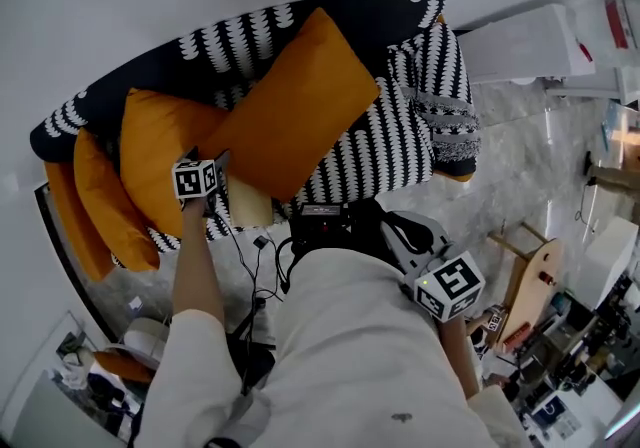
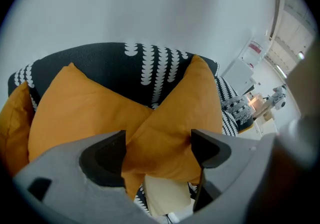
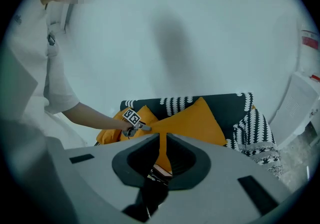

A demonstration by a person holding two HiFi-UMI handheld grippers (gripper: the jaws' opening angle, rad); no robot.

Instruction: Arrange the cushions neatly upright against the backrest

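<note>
As left tongs (image 2: 157,148) are held apart and right tongs (image 3: 162,154) shut, the tilted cushion (image 1: 295,111) should be squared against the backrest (image 1: 330,11).

Soft, even, fairly bright light falls on the sofa (image 1: 400,136), a faint blurred shadow lies on the white wall (image 3: 170,33) above it, and both gripper views curve strongly, darken to black corners, and blur whatever is nearest.
</note>
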